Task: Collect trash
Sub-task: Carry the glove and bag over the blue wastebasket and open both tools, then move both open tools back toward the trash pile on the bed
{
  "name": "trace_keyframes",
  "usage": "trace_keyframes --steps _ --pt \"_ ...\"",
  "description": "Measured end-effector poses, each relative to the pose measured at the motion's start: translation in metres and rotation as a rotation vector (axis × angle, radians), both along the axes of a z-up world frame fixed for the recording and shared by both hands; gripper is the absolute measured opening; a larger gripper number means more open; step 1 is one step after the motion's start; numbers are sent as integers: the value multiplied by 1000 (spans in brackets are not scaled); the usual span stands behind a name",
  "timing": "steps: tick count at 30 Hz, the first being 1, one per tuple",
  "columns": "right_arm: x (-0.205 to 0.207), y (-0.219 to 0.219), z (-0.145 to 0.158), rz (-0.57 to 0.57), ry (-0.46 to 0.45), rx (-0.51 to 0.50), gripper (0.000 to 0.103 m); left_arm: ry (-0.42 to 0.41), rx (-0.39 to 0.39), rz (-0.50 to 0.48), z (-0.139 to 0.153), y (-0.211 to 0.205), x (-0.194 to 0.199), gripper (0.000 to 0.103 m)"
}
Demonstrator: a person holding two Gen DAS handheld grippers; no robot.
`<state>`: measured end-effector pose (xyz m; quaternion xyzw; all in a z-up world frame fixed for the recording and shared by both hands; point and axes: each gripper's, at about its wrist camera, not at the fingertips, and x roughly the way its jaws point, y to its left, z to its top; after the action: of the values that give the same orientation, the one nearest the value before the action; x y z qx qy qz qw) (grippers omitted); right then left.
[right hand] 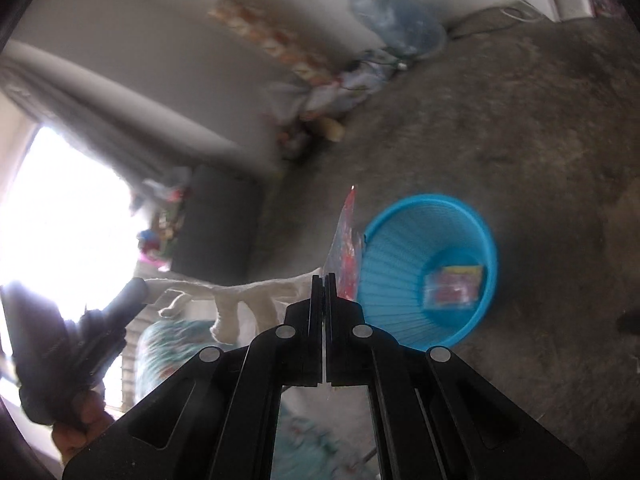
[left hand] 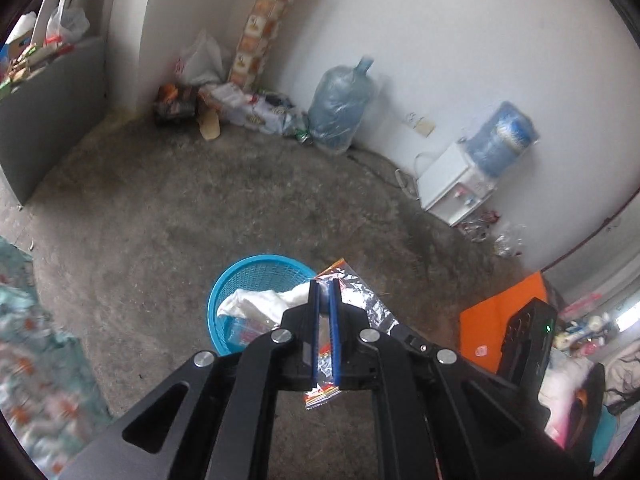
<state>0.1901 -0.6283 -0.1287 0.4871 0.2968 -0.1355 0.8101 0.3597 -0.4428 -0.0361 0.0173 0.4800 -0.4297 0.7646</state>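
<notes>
My left fingers [left hand: 325, 284] are closed almost fully, pinching a foil snack wrapper [left hand: 362, 298] between their blue pads; its silver side sticks out past the tips and a red-printed end hangs below them. A crumpled white cloth [left hand: 260, 300] also shows right at those tips, draped over the rim of the blue basket [left hand: 240, 276] on the concrete floor [left hand: 160, 208]; whether I am holding it too, I cannot tell. My right fingers [right hand: 324, 278] are pressed fully together on a thin clear wrapper with red print [right hand: 347, 248], which stands up edge-on just beside the basket's [right hand: 400, 240] rim. Inside the basket lies a colourful packet [right hand: 454, 282]. A water bottle [left hand: 342, 110] and a dispenser [left hand: 456, 180] stand by the far wall.
</notes>
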Motion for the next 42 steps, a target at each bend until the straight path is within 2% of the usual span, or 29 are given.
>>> trace_keyframes --steps 1,3,5,6,7,9,11,13,18,22,29,31,35,42 --pt "4 -3 -9 -16 21 -10 0 2 14 2 -9 -9 2 5" --pt "15 -10 -33 -51 69 -4 5 53 48 4 -39 -29 12 14" --pt "21 -14 -49 -72 128 -18 26 85 82 17 -59 -37 16 43" --pt "23 -15 -59 -76 166 -26 48 83 105 38 -69 -41 17 45" --pt "26 -16 -73 -83 214 -26 53 76 118 49 -72 -43 18 47" --pt "22 -17 -93 -100 290 8 53 75 116 56 -73 -44 16 49" --pt "10 -16 -94 -121 278 48 53 64 95 44 -64 -39 13 55" --pt "1 -14 -89 -129 266 44 55 26 88 31 -51 -34 10 57" --pt "-14 -6 -61 -142 212 18 57 -72 55 29 1 -18 -4 61" --pt "-12 7 -21 -121 128 -27 62 -108 4 27 52 7 -24 63" --pt "-20 74 73 63 -37 -169 74 -203 -19 27 132 73 -76 73" --pt "-22 95 93 139 -74 -199 78 -234 -32 34 153 103 -96 75" --pt "-25 139 123 305 -135 -233 80 -277 -71 94 180 172 -130 77" --pt "-24 209 153 553 -196 -241 81 -348 -113 297 194 311 -176 80"
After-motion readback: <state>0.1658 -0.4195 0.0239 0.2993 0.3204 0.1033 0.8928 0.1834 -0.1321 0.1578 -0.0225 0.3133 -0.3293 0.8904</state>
